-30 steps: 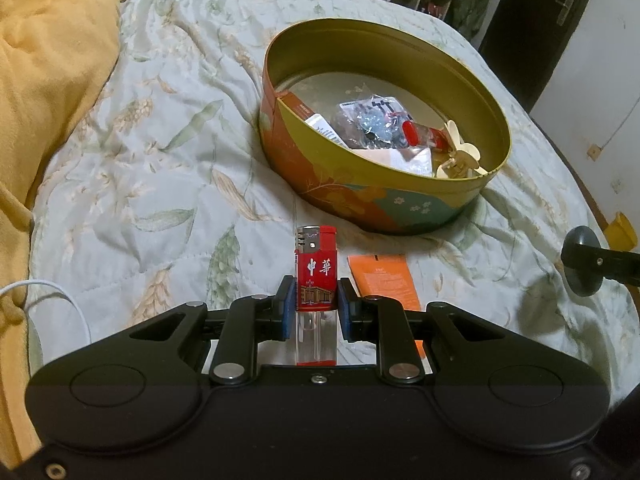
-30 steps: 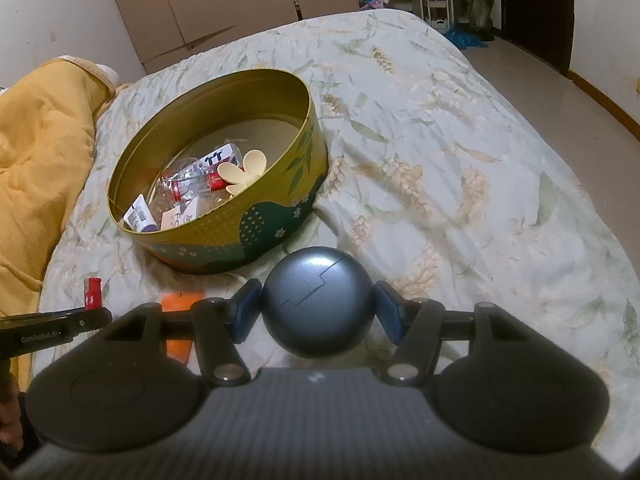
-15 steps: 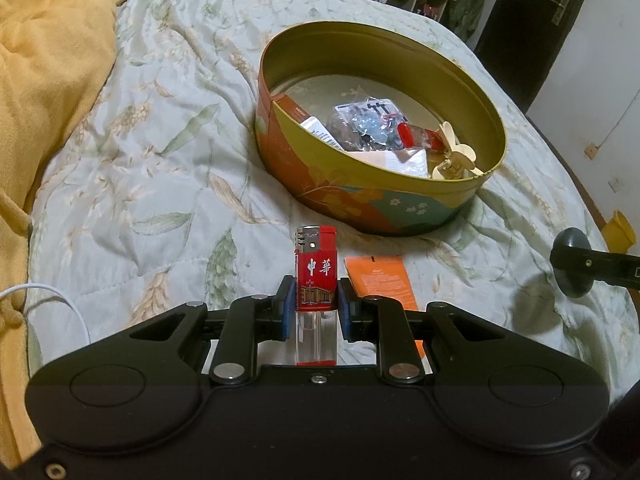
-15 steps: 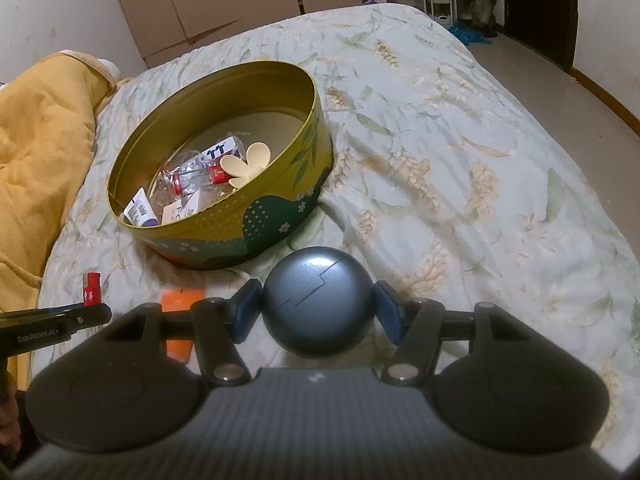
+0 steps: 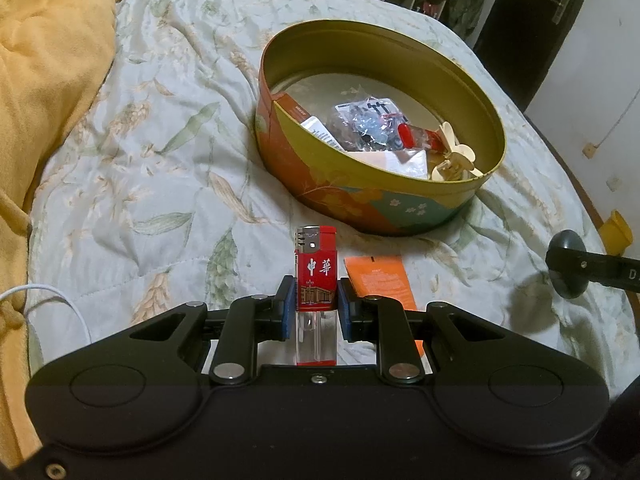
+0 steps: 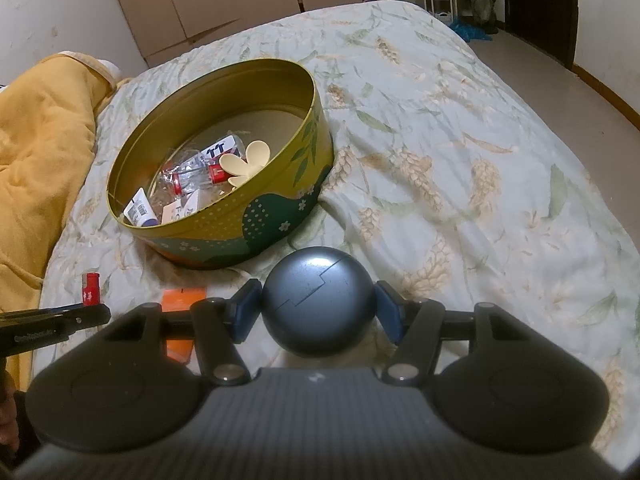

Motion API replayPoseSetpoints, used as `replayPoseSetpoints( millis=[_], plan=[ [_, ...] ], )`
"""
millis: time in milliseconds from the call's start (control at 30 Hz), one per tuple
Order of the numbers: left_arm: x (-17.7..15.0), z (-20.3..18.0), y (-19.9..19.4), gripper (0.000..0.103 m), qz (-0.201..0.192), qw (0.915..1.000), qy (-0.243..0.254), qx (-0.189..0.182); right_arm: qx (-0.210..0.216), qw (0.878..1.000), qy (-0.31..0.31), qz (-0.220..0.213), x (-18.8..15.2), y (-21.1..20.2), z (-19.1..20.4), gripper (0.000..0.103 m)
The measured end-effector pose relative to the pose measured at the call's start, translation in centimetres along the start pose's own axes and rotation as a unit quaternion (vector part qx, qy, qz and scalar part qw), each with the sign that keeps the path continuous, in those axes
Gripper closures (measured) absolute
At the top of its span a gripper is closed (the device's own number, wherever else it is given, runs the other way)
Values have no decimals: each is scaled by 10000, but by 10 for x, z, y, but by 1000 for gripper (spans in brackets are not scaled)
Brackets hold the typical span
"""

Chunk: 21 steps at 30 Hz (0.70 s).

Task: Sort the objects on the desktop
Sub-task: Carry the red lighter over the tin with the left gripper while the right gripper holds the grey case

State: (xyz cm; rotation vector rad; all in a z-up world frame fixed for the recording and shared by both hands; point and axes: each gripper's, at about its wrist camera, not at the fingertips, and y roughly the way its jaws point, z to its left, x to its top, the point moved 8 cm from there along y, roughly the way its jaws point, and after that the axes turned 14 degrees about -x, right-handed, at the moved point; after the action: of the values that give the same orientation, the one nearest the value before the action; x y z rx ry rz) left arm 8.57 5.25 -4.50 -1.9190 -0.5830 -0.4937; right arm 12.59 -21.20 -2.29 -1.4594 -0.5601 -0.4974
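My left gripper point(image 5: 315, 304) is shut on a red lighter point(image 5: 315, 276) and holds it upright above the bedspread, short of the round gold tin point(image 5: 360, 196). My right gripper point(image 6: 318, 306) is shut on a dark grey ball point(image 6: 318, 300), near the tin point(image 6: 224, 224) and to its right. The tin holds several small items: a cream flower clip point(image 6: 244, 162), plastic packets, a small tube. An orange card point(image 5: 378, 280) lies on the bed between the grippers; it also shows in the right wrist view point(image 6: 182, 300). The ball also shows in the left wrist view point(image 5: 568, 268); the lighter shows in the right wrist view point(image 6: 90, 288).
A yellow blanket point(image 5: 44, 80) is heaped along the left of the bed. A white cable point(image 5: 52, 292) lies by it. The floral bedspread point(image 6: 460, 184) stretches right of the tin. Cupboards point(image 6: 200, 0) and shelves stand at the far wall.
Both grippers have drawn back a little from the tin, which now looks slightly farther in the left view. Both grips are unchanged.
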Motion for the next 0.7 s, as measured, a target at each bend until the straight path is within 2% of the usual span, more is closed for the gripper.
replayPoseSetpoints(
  millis=[300,700],
  plan=[
    [15,-8,-8,83,-26,9999,148,10,103,9999,137,-2,2,3,-2,39],
    [76,-32,-11,83,-232,9979,580,144,266,9992,297,37,4,7,-5,39]
  ],
)
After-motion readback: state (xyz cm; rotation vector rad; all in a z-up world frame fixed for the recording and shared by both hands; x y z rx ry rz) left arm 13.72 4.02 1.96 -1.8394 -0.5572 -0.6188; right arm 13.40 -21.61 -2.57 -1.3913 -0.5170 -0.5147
